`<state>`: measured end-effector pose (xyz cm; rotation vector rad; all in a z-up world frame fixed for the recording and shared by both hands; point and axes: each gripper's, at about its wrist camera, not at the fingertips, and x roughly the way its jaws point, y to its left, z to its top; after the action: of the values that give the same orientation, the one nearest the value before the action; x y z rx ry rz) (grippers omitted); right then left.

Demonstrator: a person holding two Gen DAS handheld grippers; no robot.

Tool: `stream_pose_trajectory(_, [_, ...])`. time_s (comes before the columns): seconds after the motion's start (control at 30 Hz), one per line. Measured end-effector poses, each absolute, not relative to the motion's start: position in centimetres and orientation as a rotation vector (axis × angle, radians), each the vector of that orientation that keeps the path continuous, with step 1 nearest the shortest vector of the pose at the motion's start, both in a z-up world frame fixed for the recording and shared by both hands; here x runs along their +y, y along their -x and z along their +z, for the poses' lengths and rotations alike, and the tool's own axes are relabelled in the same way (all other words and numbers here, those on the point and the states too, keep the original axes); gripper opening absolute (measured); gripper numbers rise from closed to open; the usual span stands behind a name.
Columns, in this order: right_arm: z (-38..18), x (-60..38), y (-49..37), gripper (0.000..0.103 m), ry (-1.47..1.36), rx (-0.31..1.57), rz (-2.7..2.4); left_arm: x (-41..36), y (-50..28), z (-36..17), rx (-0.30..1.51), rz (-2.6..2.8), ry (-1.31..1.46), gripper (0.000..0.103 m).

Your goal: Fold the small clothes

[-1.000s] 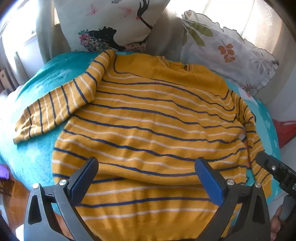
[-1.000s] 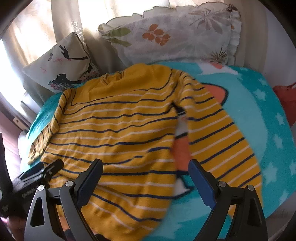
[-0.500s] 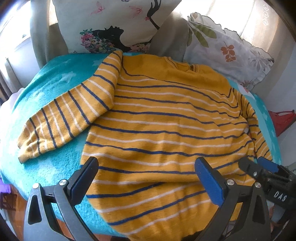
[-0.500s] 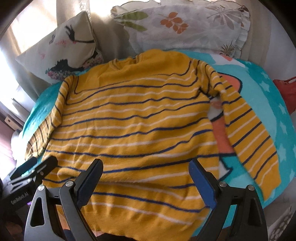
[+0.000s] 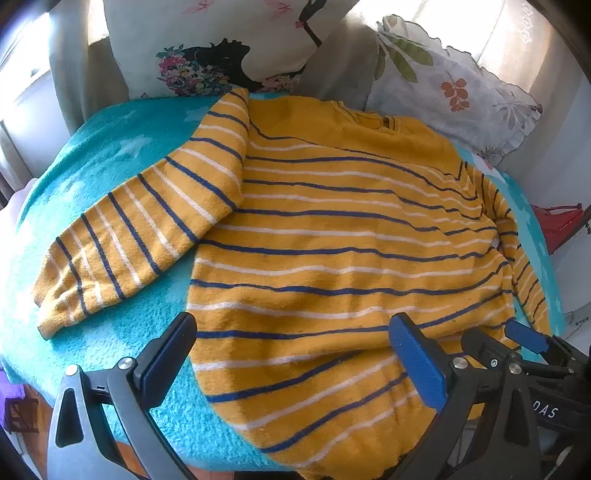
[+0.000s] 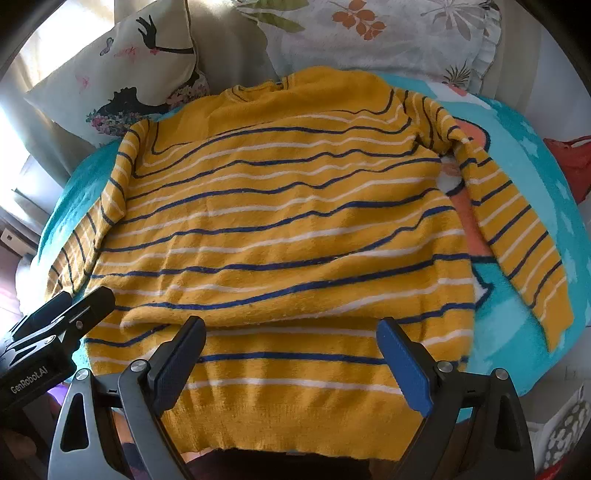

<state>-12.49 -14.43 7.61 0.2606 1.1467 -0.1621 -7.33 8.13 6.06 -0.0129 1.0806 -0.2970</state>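
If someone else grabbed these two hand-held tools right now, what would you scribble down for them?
Left gripper: open, holding nothing, hovering over the bottom left corner of the sweater.
Right gripper: open, empty, above the middle of the bottom hem.
Sweater: yellow with stripes, spread flat on the turquoise blanket, collar toward the pillows. The hem hangs a little over the near edge.
Left sleeve and right sleeve both lie out to the sides.
Done: spreading out only, no fold made.
Left: fold both sleeves in, then fold the body.
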Motion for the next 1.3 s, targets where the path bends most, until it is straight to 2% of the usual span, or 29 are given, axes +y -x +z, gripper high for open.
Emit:
stream_pose_trajectory(0.9, [5.1, -13.9, 11.2, 0.096, -0.312, 1.212, -0.188, 8.2, 5.4, 4.2, 1.136, -0.331, -0.008, 0.103])
stream_pose_trajectory(1.3, [4.9, -16.4, 10.9, 0.096, -0.359, 1.195, -0.176, 6.5, 5.8, 5.3, 1.104, -0.308, -0.014, 0.103])
